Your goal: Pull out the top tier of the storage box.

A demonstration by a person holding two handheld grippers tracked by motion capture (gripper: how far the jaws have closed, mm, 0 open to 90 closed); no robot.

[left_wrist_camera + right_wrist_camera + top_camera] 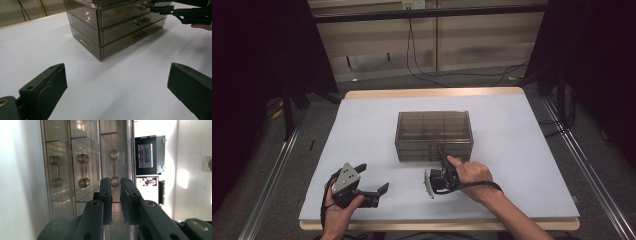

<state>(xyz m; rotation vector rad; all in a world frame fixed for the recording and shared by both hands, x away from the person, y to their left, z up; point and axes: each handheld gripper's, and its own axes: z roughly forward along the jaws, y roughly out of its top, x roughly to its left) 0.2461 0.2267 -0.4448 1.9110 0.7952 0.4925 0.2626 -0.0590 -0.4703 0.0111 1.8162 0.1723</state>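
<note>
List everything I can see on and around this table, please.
drawer box: one, smoky clear plastic, three drawers, middle of the table
drawer handles: three, clear, one on each drawer front
table: one, white top with a wooden edge
cables: a few, black, on the floor beyond the table
screen: one, lit, on the far wall in the right gripper view
left tongs: black, jaws wide open, resting at the table's near left
right tongs: black, jaws nearly together at the top drawer's handle; whether they pinch it is unclear
</note>
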